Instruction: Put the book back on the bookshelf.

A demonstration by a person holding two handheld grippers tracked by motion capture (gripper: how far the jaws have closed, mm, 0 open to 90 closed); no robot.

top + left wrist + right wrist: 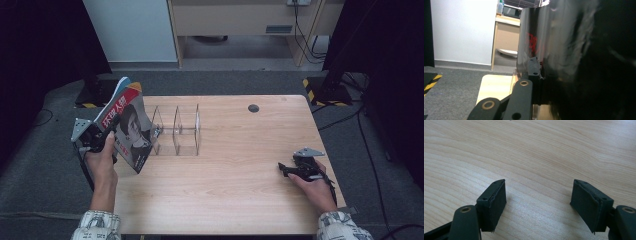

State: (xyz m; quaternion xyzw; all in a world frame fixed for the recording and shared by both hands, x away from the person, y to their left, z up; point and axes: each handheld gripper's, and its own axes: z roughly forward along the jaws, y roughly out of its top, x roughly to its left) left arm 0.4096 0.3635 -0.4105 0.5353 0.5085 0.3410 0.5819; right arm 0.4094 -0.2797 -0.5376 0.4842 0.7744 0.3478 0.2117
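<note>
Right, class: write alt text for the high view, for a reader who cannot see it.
A person's left gripper holds a magazine upright at the left edge of a wooden table, right beside a clear divided rack. The right gripper rests open and empty on the table's right side.

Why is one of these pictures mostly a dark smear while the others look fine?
In the left gripper view the magazine sits so close that it blurs and catches glare; the high view is evenly lit but dim at the edges; the right gripper view shows the table sharply, with soft shadows.
</note>
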